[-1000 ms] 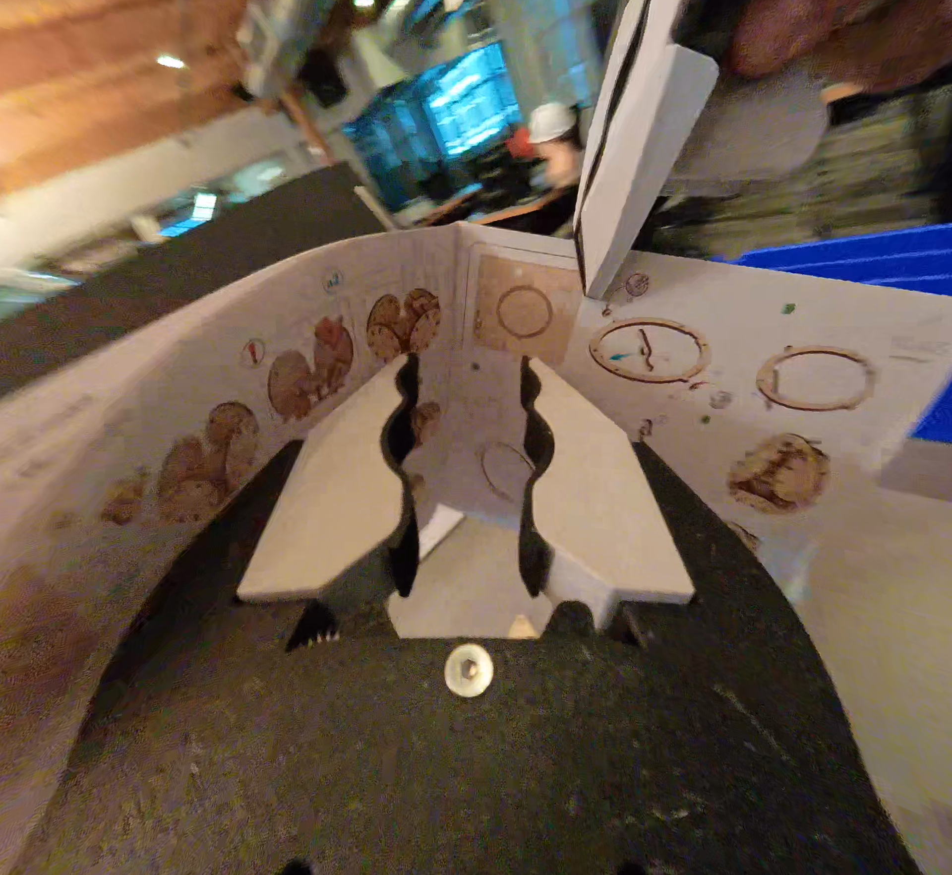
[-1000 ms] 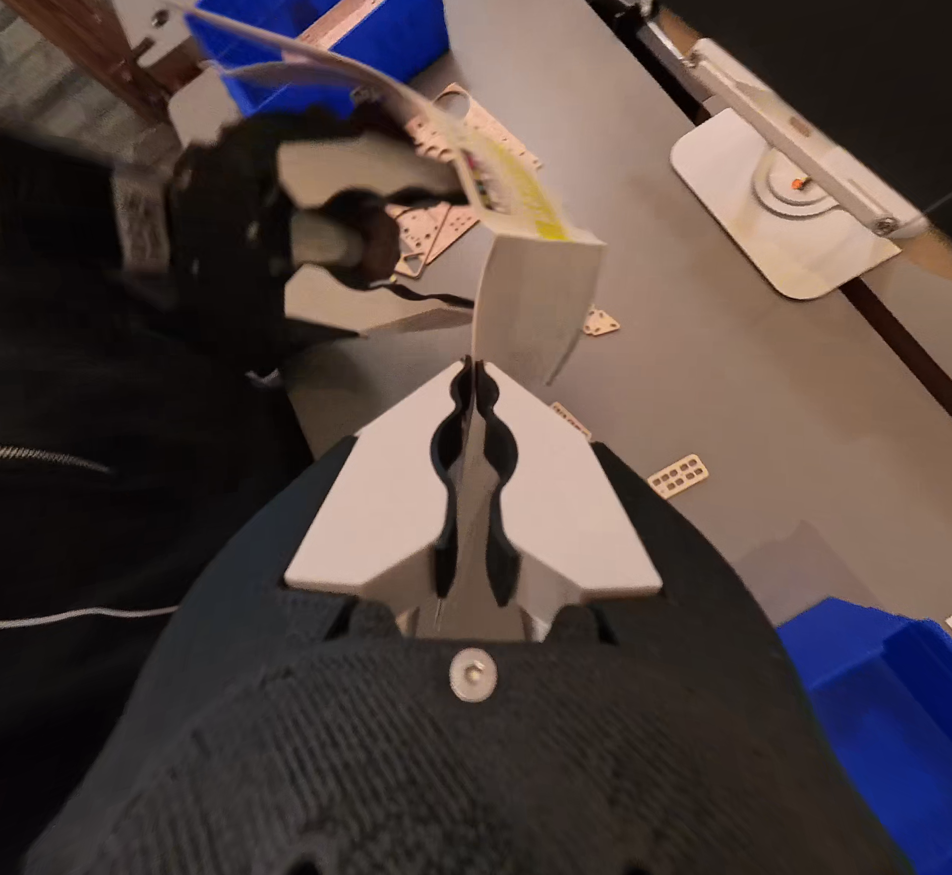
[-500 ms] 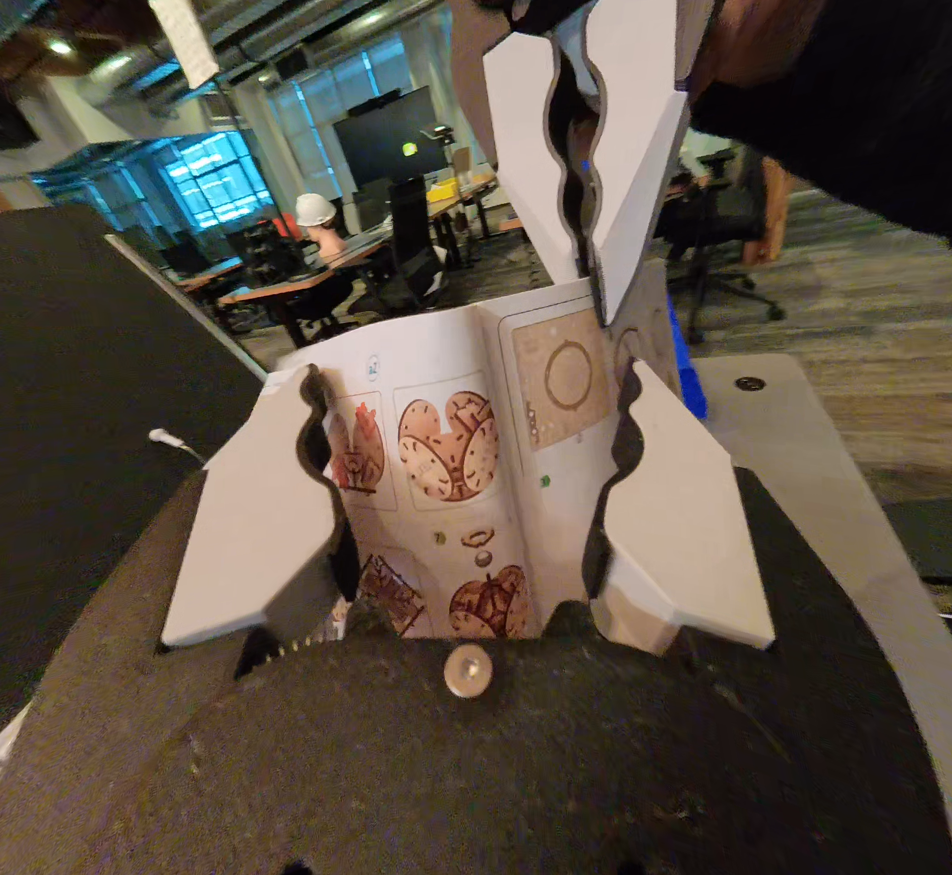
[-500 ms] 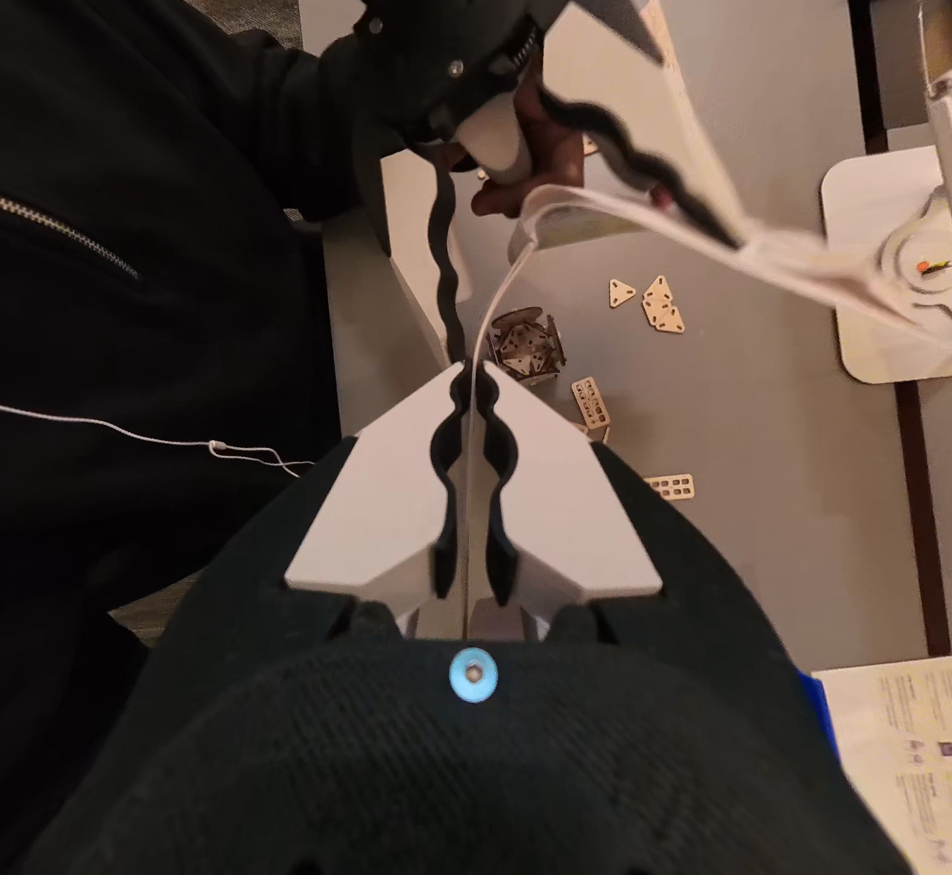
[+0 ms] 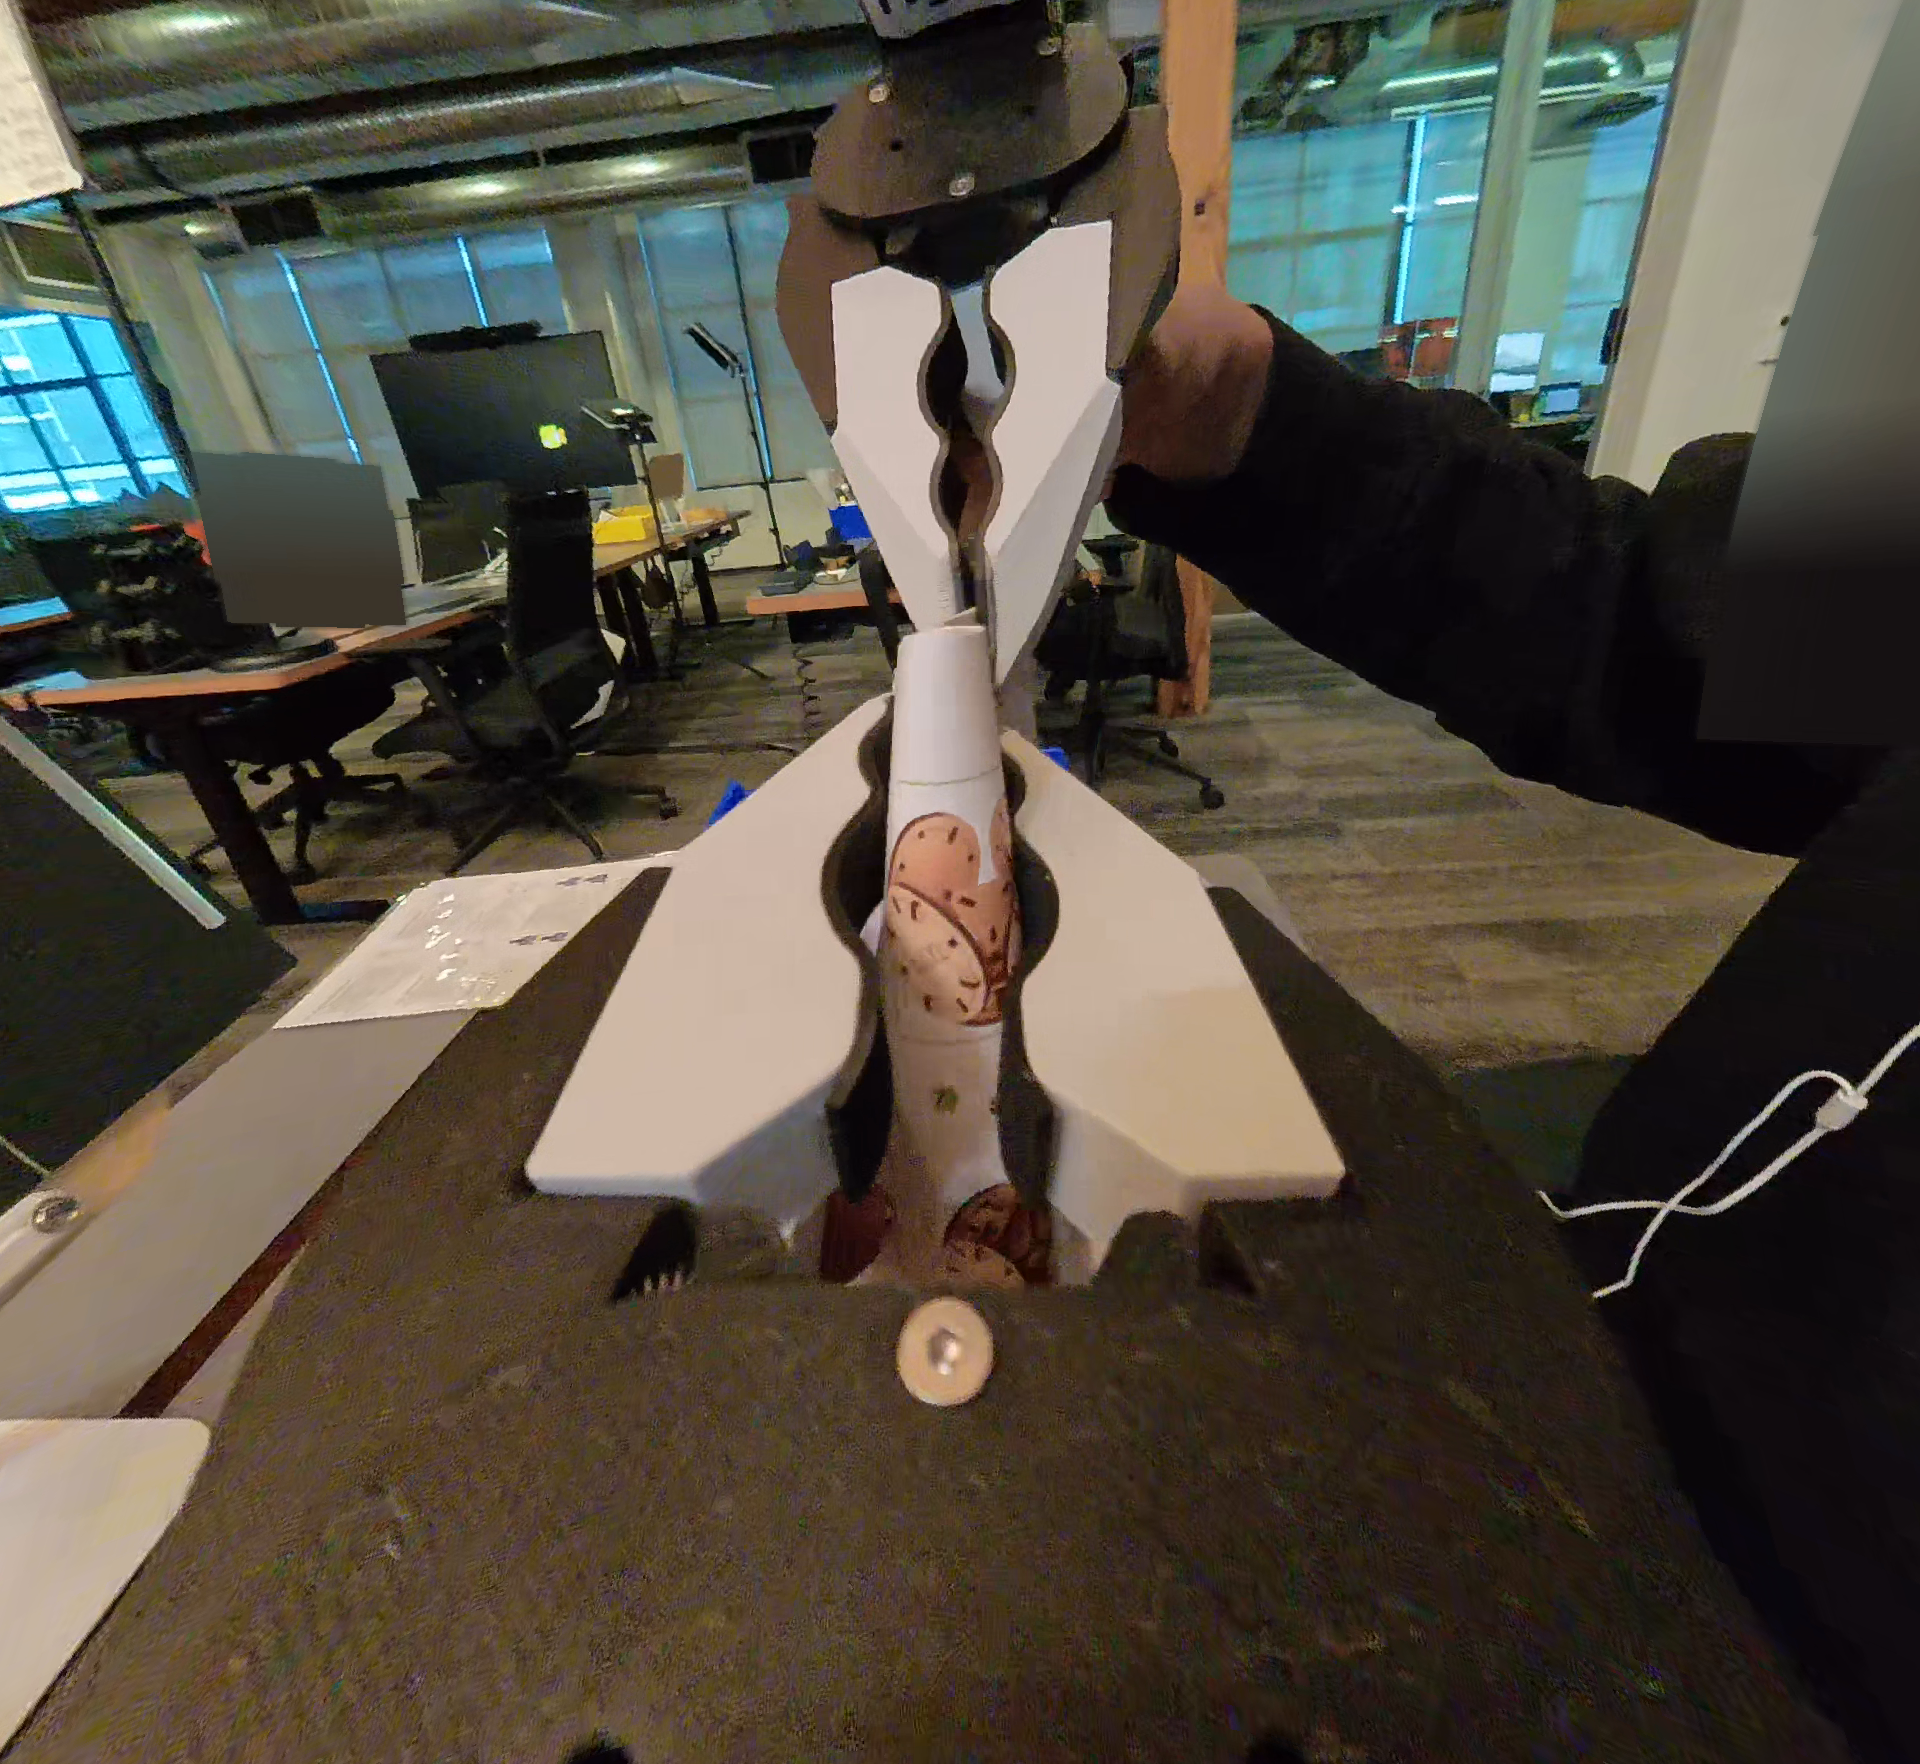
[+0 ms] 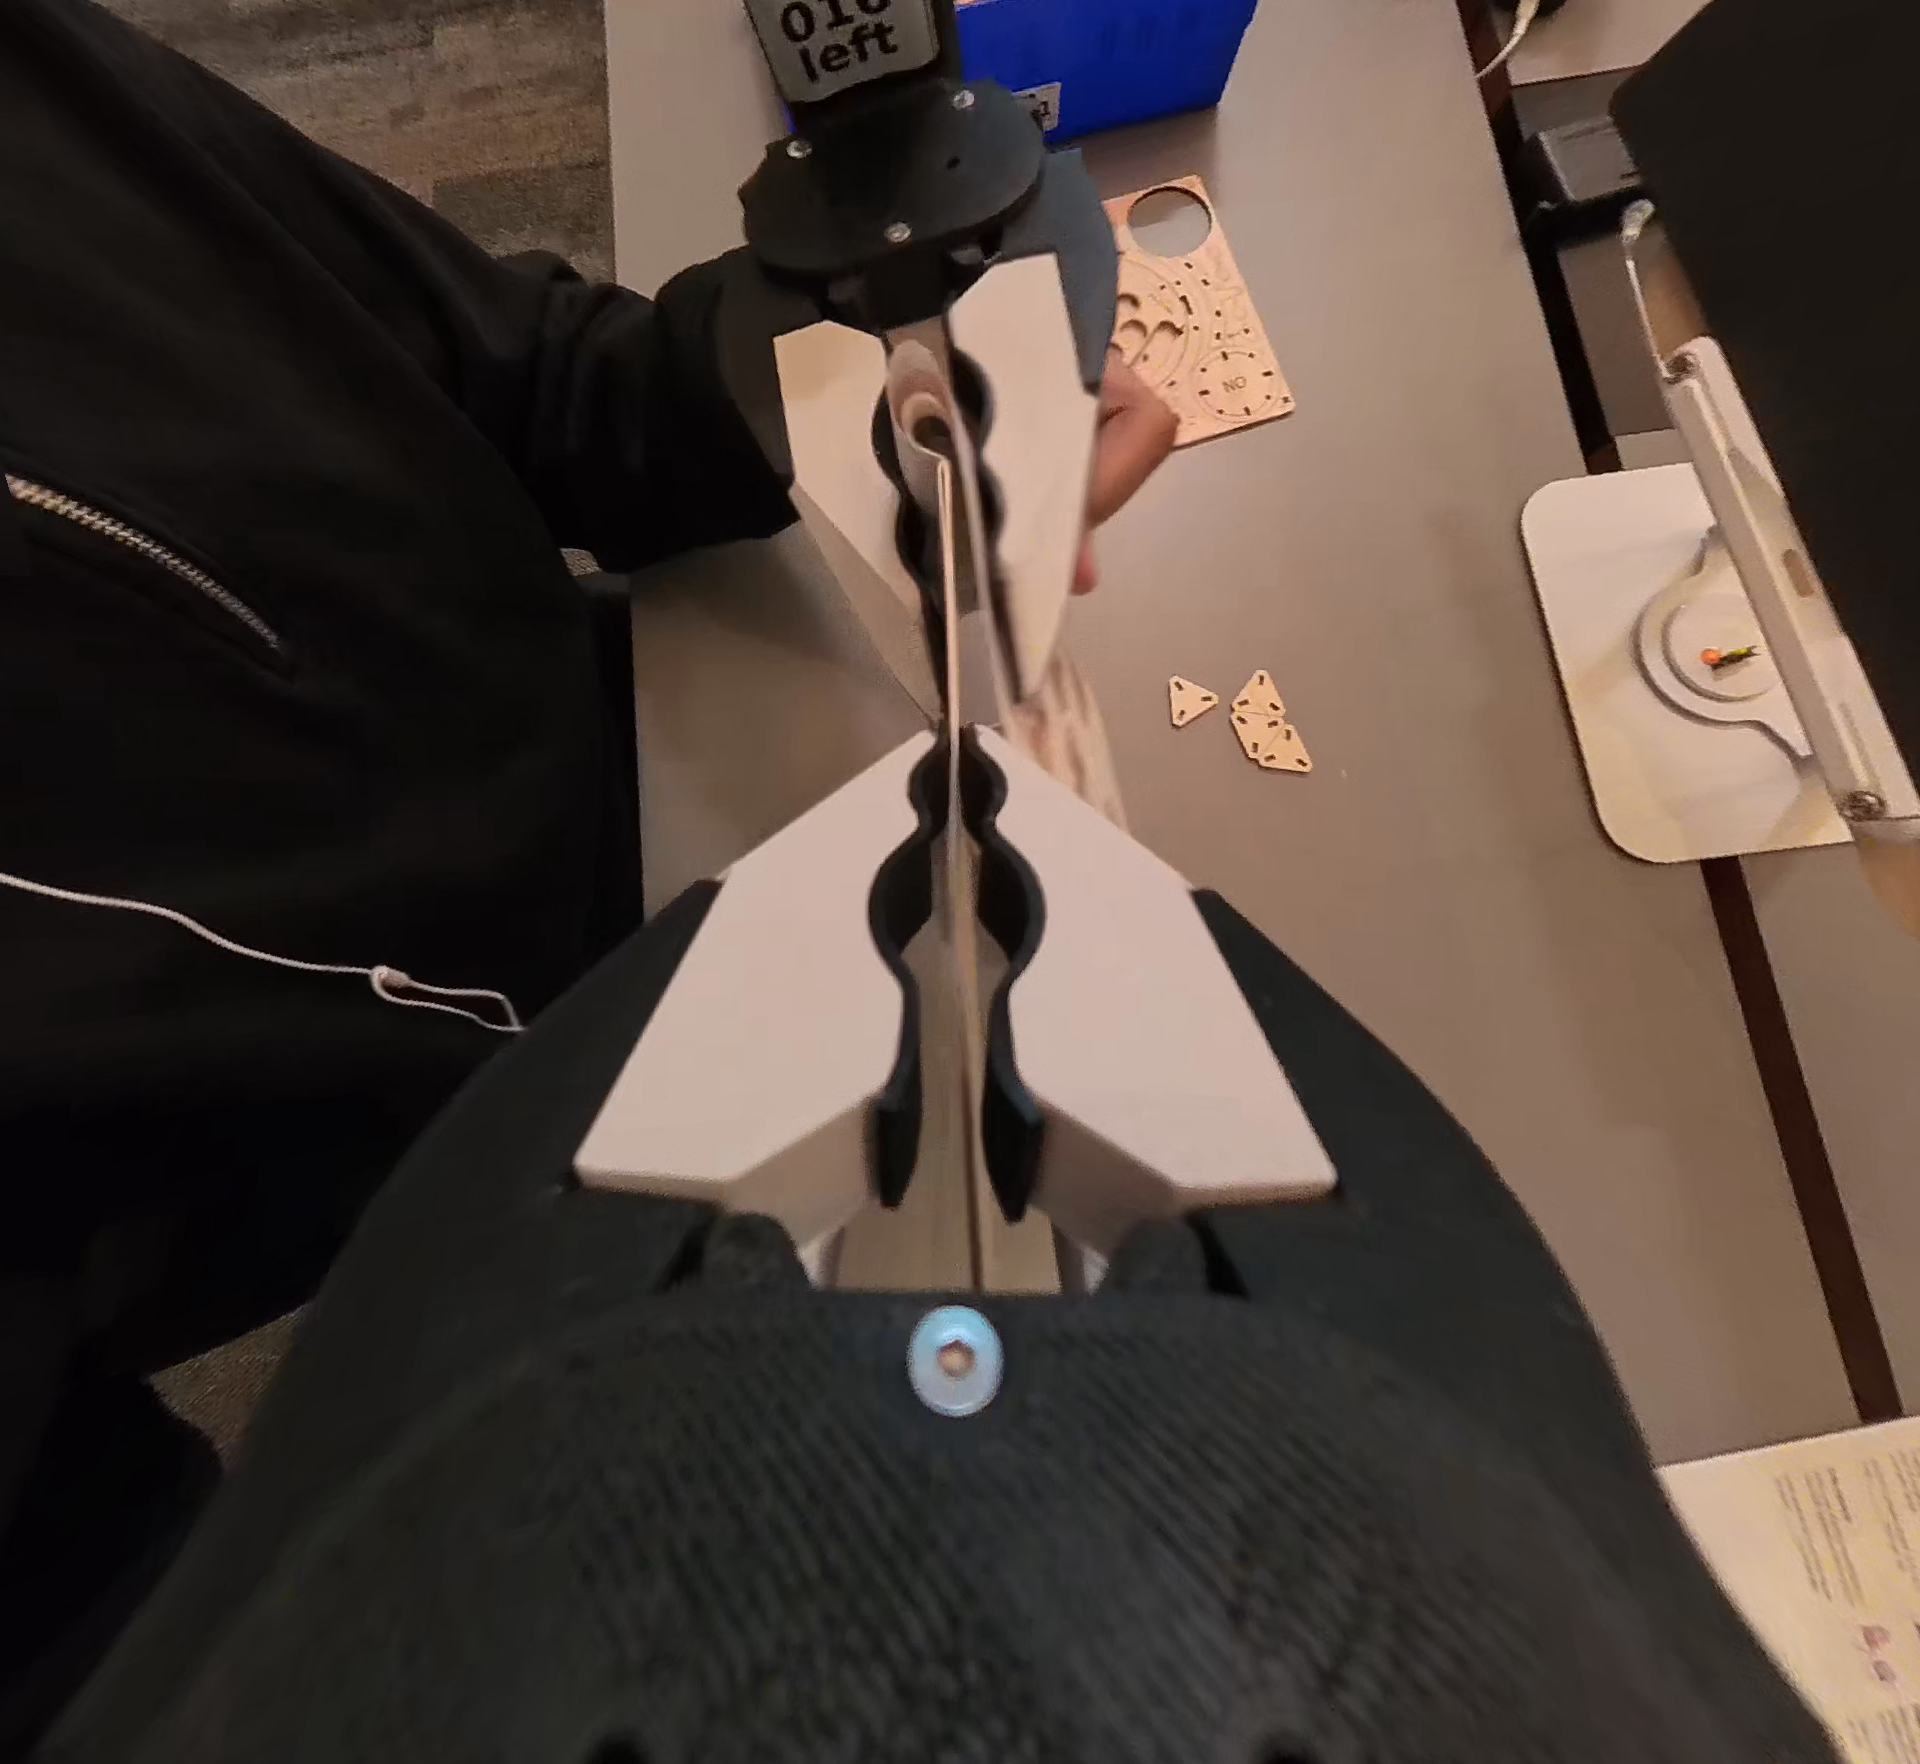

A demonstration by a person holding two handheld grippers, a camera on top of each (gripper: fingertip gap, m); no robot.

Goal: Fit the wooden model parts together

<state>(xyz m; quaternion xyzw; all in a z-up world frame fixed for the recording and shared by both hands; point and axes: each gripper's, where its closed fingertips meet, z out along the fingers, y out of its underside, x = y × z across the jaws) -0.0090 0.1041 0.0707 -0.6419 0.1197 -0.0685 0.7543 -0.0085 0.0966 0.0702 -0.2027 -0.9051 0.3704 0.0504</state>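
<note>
On the far left we see a black jacket (image 6: 260, 488) with a zipper and a thin white cord (image 6: 312, 971); the person wearing it is cut off by the frame. Next comes the left gripper (image 5: 951, 727), its two white fingers (image 5: 727, 1008) closed on a folded paper sheet (image 5: 945, 925) printed with brown round drawings. The sheet bulges between the pads, and its lower part goes down out of sight behind the black body of the tool. From above, the sheet (image 6: 948, 592) shows only as a thin edge, so the print is hidden there. The right gripper (image 6: 954, 738) is closed on the other end of this same sheet, both pads pressing on it. The two tools point tip to tip, almost touching. To the right, on the grey table (image 6: 1403, 987), lie small wooden triangles (image 6: 1247, 722), well apart from the grippers. Behind them a wooden board (image 6: 1205, 312) with cut holes is half covered by the left tool, and a blue bin (image 6: 1122, 0) holds what is perhaps more such boards. A white base plate (image 6: 1662, 665) is cut by the right edge.
</note>
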